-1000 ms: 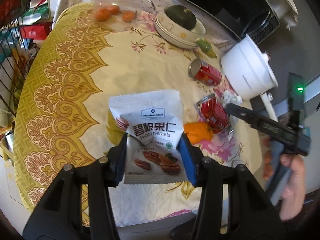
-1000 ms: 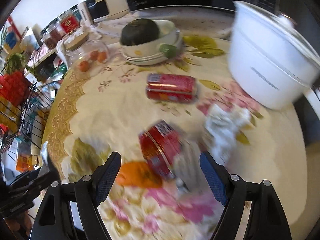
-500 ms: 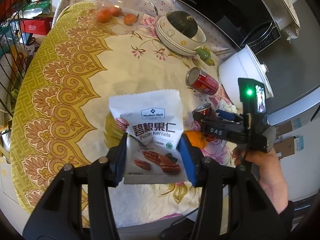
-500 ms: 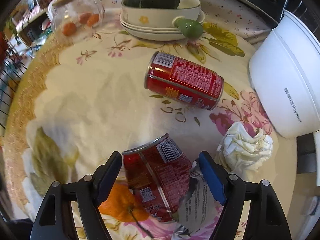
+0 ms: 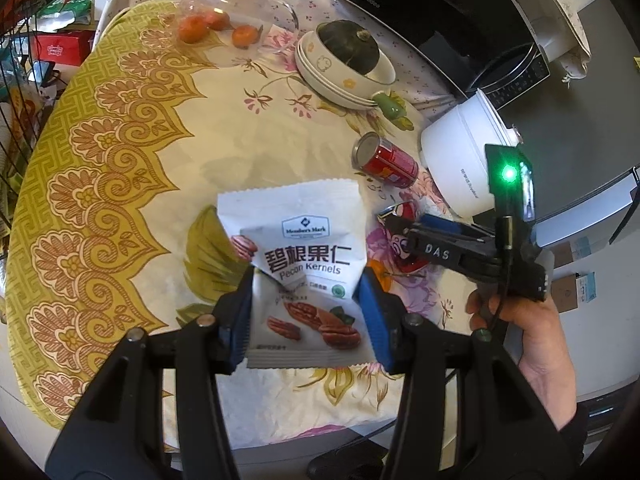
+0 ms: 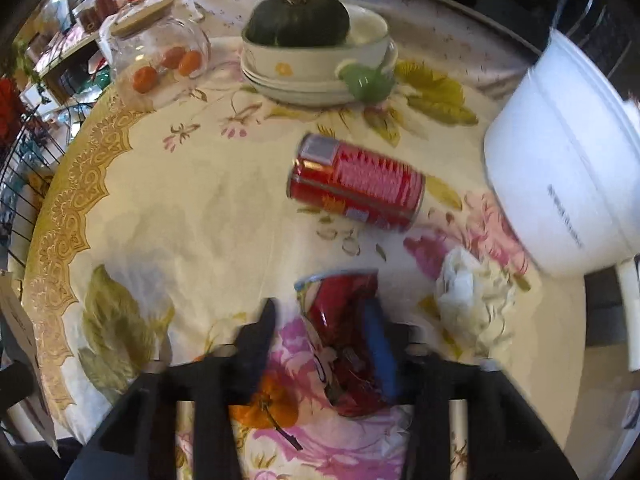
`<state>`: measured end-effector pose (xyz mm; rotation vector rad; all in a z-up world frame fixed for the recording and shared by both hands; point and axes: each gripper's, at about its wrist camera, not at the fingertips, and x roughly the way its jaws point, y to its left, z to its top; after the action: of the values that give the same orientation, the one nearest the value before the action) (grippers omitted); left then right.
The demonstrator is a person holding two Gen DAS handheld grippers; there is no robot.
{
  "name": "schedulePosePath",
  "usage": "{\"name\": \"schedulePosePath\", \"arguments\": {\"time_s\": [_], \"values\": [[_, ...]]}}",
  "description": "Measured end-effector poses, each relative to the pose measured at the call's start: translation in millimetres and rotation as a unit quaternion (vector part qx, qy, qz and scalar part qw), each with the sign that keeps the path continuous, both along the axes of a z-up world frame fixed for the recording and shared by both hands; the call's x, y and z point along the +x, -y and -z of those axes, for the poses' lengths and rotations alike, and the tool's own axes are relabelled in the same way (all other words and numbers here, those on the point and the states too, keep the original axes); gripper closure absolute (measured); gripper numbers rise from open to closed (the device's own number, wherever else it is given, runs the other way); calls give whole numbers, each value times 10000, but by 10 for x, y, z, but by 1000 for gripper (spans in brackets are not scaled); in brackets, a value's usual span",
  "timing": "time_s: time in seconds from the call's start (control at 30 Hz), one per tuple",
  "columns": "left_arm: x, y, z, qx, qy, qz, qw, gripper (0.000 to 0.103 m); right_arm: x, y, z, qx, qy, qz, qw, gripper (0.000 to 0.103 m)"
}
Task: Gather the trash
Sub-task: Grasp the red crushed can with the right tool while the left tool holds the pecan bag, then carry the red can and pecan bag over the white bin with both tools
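Snack bag [image 5: 298, 248]: "Member's Mark", "Pecan Kernels"; right gripper [image 5: 404, 226]: "DAS".

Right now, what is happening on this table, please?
A person is collecting trash with two handheld grippers. The left gripper is shut on a pecan kernels packet. The right gripper has its fingers around a crushed red can. Another red can and a crumpled tissue lie on the tablecloth.

A floral-clothed surface [image 5: 168, 128] carries a lidded glass jar [image 6: 156, 42] of small oranges, stacked bowls [image 6: 320, 76] holding a dark green squash [image 6: 298, 20], and a white cooker pot [image 6: 568, 184].
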<state>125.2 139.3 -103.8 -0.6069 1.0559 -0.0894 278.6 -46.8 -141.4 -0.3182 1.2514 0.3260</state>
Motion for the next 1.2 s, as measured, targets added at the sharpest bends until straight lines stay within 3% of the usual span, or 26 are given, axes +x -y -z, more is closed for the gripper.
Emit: {"name": "schedulePosePath", "arguments": {"time_s": [0.03, 0.33, 0.4, 0.43, 0.47, 0.53, 0.67, 1.0, 1.2], "values": [[-1, 1, -2, -11, 5, 4, 10000, 52, -24, 9, 7, -14, -3, 8, 10000, 31], [11, -9, 14, -70, -4, -30, 10000, 52, 62, 63, 248, -215, -306, 4, 9993, 31], [18, 5, 18, -78, -6, -20, 10000, 52, 51, 33, 282, -323, -275, -84, 9991, 37], [20, 10, 20, -81, -6, -16, 10000, 52, 40, -3, 297, -381, -240, -185, 9988, 54], [22, 17, 22, -86, 2, -13, 10000, 52, 25, -12, 301, -425, -203, -237, 9986, 62], [25, 28, 21, -82, 19, -2, 10000, 52, 0, -36, 286, -449, -146, -316, 9984, 63], [26, 43, 15, -67, 35, 17, 10000, 52, -22, 14, 119, -70, -21, -215, 9997, 69], [35, 183, -1, -9, 44, 211, 9998, 52, -205, 238, -535, 543, 487, -15, 9973, 70], [3, 473, -67, 198, 134, 575, 9981, 52, -592, 616, -903, 713, 765, 104, 9945, 70]]}}
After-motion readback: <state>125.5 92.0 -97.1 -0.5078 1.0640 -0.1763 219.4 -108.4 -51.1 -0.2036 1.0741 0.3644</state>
